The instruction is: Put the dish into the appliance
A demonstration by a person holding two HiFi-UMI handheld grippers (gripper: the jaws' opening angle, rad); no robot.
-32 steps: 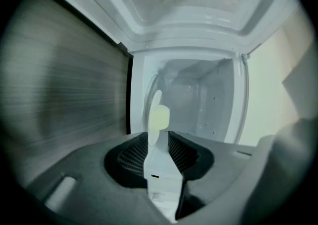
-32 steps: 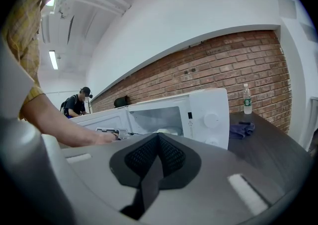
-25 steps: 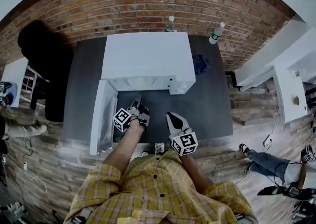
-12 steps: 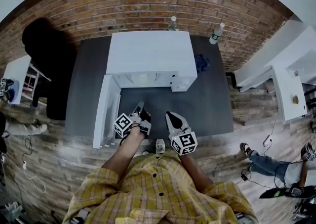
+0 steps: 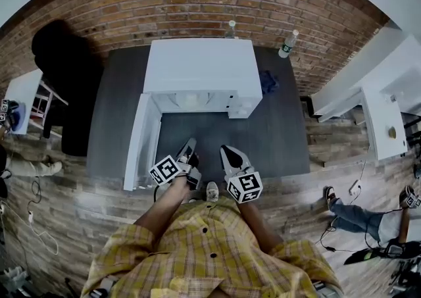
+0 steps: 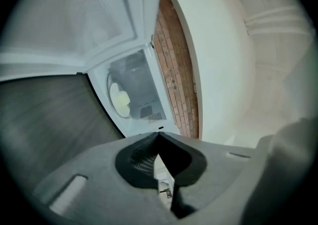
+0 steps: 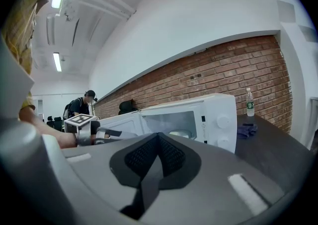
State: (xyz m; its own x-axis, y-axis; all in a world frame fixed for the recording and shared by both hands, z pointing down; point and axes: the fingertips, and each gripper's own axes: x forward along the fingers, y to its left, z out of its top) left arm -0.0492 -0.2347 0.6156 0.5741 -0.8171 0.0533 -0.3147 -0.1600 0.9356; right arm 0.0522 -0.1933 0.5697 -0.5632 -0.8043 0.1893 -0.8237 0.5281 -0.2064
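Note:
A white microwave stands on the dark table, its door swung open to the left. A pale dish lies inside the cavity; it also shows in the left gripper view as a round dish and in the right gripper view as a dish. My left gripper is shut and holds nothing, hovering over the table in front of the opening. My right gripper is beside it, also shut and holding nothing. The pads of each gripper meet at the tips with nothing between them.
Two water bottles stand at the back of the table, and a blue cloth lies right of the microwave. A dark chair stands at the left, white furniture at the right. A person's legs show on the floor.
My left gripper has drawn back from the microwave opening toward the table's front edge. The right gripper has barely moved.

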